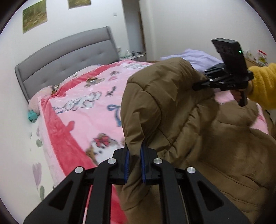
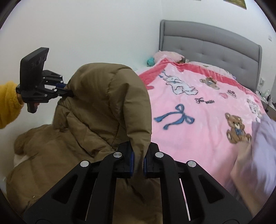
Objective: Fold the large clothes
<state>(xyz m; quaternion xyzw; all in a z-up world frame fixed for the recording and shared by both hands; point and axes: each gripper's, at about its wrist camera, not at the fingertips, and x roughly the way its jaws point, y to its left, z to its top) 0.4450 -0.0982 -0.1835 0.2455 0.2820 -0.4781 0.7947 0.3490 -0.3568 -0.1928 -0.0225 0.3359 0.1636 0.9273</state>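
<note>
Nearest the lens in the left wrist view, the left gripper point(image 1: 134, 165) has its 2 blue-padded jaws clenched on a fold of the brown padded coat point(image 1: 172, 112). In the right wrist view the right gripper point(image 2: 138, 163) does the same, its jaws pinched tight on another fold of the coat point(image 2: 103, 106). Between the 2 grips the coat's held edge arches up in a rounded hump, lifted clear of the pink blanket point(image 1: 82, 110), while the rest of the coat hangs down and heaps on the near part of the blanket.

Each gripper also shows in the other's view at the far end of the hump: the right one beside a yellow fleece sleeve point(image 1: 264, 86), the left one beside the other yellow sleeve point(image 2: 8, 103).

Beyond the coat, the blanket spreads flat, printed with a blue bow point(image 2: 174, 118), teddy bears and a white rabbit, with a red border. A lilac cloth point(image 2: 262, 151) lies on the blanket to the right of the coat in the right wrist view. At the blanket's far end is a pink pillow point(image 2: 165, 55), then the grey tufted headboard point(image 2: 210, 46) against the white wall. 2 green pictures point(image 1: 34, 16) hang above the headboard.
</note>
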